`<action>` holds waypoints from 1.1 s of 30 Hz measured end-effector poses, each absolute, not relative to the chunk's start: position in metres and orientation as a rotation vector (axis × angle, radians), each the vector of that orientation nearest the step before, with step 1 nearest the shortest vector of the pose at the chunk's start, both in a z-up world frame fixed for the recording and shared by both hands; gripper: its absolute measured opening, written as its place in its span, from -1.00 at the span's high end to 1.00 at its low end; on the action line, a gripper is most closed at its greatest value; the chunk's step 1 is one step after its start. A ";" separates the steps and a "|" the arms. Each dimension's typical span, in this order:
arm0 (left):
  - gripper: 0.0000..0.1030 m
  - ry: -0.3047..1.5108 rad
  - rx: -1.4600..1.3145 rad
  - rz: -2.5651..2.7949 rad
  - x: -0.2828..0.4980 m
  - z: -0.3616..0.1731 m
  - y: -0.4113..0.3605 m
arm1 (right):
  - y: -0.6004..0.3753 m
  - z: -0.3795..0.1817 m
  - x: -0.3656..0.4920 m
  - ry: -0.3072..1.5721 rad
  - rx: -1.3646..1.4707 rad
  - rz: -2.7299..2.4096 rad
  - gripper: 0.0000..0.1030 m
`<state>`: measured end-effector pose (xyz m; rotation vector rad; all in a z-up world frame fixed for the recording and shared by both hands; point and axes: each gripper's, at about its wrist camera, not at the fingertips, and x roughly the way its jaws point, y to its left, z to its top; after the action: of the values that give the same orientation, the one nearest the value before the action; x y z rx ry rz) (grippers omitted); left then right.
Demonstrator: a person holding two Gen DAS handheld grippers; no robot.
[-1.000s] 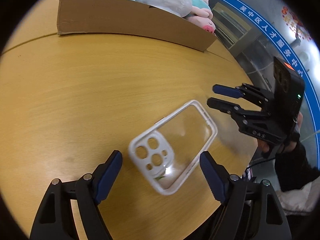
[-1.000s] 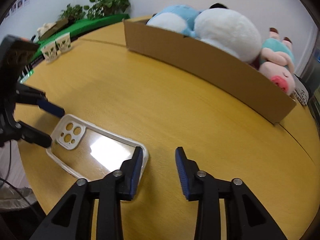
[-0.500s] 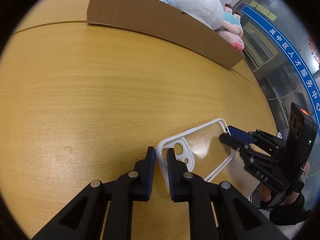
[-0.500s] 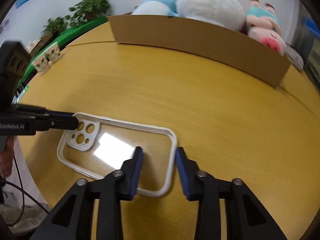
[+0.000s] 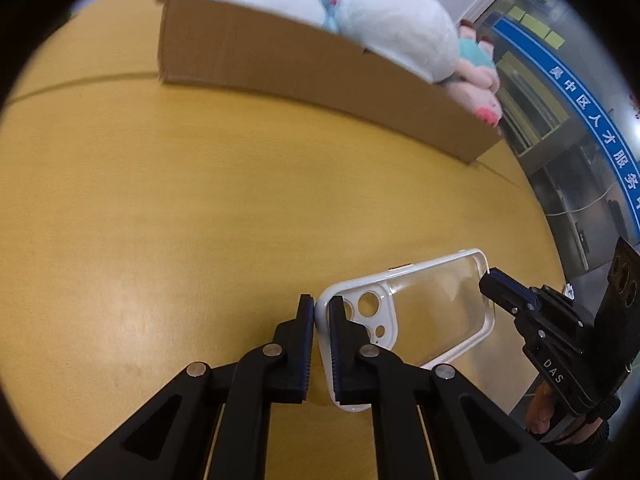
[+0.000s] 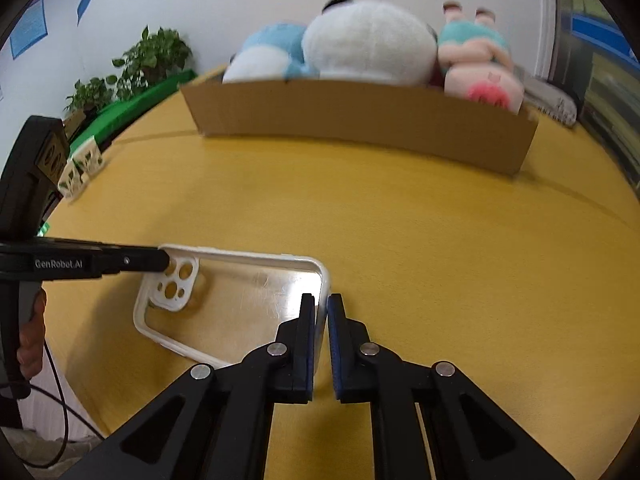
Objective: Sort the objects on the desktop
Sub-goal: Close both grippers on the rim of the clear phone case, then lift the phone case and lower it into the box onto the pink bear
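A clear phone case (image 5: 432, 304) with a white rim and camera holes is held just above the yellow wooden table (image 5: 180, 220). My left gripper (image 5: 321, 312) is shut on the rim at the camera end. My right gripper (image 6: 322, 312) is shut on the rim at the opposite end; the case also shows in the right wrist view (image 6: 240, 300). Each gripper shows in the other's view: the right gripper (image 5: 494, 280) at the case's far end, the left gripper (image 6: 160, 260) at the camera corner.
A long cardboard box (image 6: 360, 124) stands across the far side of the table, holding plush toys (image 6: 368, 44). Potted plants (image 6: 148, 64) and small white cups (image 6: 80, 164) are at the far left. The table's front edge is close to both grippers.
Both grippers were open a second ago. The left one closed on the case's camera end first, then the right one closed on the other end. The case's camera end has come up off the table.
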<state>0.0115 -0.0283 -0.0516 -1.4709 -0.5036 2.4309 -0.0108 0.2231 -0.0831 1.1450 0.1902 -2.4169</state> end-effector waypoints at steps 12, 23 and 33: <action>0.86 -0.293 -1.042 2.575 -0.108 0.096 -0.029 | 0.214 0.022 -0.107 0.183 0.793 -2.588 0.86; 0.85 -0.234 -1.090 2.551 -0.327 0.134 -0.025 | 0.200 0.107 -0.310 0.208 0.711 -2.671 0.86; 0.86 -0.263 -1.409 2.439 -0.426 0.024 -0.023 | 0.192 0.004 -0.419 0.175 1.201 -2.589 0.87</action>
<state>-0.4259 -0.0232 0.0242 -1.4092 -0.2630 2.4388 -0.4186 0.1922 0.0040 1.2015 0.1749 -2.5894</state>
